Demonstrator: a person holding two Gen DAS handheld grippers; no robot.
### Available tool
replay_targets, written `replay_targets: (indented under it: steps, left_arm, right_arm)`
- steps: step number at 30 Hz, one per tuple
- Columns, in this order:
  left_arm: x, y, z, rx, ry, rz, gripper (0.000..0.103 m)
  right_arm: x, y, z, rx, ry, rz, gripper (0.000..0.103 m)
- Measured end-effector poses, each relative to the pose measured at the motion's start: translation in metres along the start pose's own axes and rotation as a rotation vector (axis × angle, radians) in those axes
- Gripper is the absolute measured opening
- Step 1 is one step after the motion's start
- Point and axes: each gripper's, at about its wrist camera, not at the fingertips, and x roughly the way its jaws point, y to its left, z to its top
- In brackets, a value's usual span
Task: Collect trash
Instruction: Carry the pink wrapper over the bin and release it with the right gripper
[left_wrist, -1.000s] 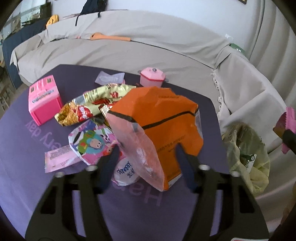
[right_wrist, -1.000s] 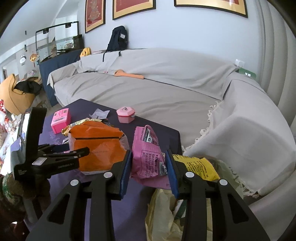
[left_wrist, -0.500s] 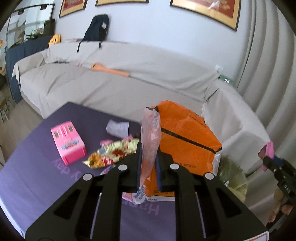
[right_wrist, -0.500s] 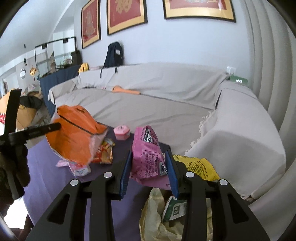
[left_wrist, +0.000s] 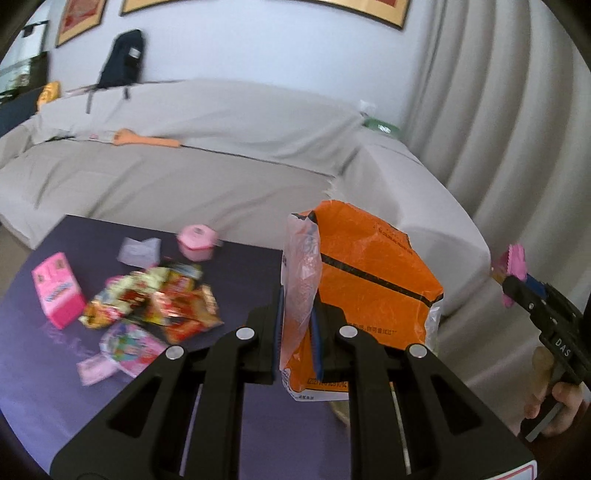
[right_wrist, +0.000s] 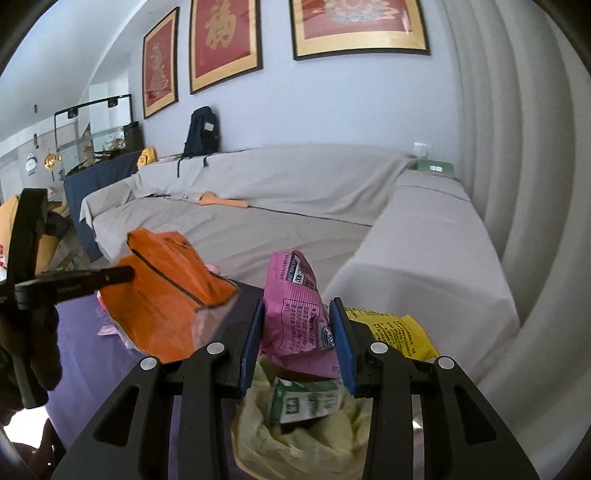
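Trash in both my jaws: left gripper (left_wrist: 297, 332) pinches an orange bag (left_wrist: 369, 280) above the desk (left_wrist: 44, 384), right gripper (right_wrist: 297, 343) clamps a pink packet (right_wrist: 295, 306) over the yellow trash bag (right_wrist: 295, 446), ready to drop.

The left gripper (left_wrist: 297, 325) pointed downward, its jaws pinched nearly together. The right gripper (right_wrist: 297, 339) tilted down too, jaws partly closed, a hand (left_wrist: 554, 402) gripping its handle.

Grey-draped sofa (right_wrist: 295, 192), dark backpack (right_wrist: 201, 131) atop, red framed pictures (right_wrist: 225, 40) above.
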Motion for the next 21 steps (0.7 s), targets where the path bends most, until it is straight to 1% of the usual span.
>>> replay_targets:
  steps: [4,7,12,18,20,21]
  left_arm:
    - [0.020,-0.018,-0.002,0.012,0.022,-0.018,0.012]
    - [0.030,-0.021,-0.001,0.016,0.030,-0.015,0.012]
    - [0.040,-0.007,0.004,-0.001,0.028,0.008,0.012]
    - [0.045,0.021,0.010,-0.046,0.021,0.029,0.012]
    - [0.049,0.029,0.009,-0.057,0.025,0.036,0.012]
    - [0.050,0.033,0.008,-0.060,0.027,0.039,0.012]
  right_arm:
    - [0.004,-0.017,-0.011,0.043,0.007,0.006,0.035]
    - [0.017,-0.029,-0.024,0.101,0.030,0.038,0.035]
    - [0.064,-0.036,-0.053,0.182,0.113,0.110,0.035]
    - [0.124,-0.014,-0.082,0.190,0.213,0.173,0.035]
    - [0.145,-0.002,-0.090,0.174,0.256,0.170,0.035]
    - [0.159,0.003,-0.098,0.163,0.297,0.162,0.035]
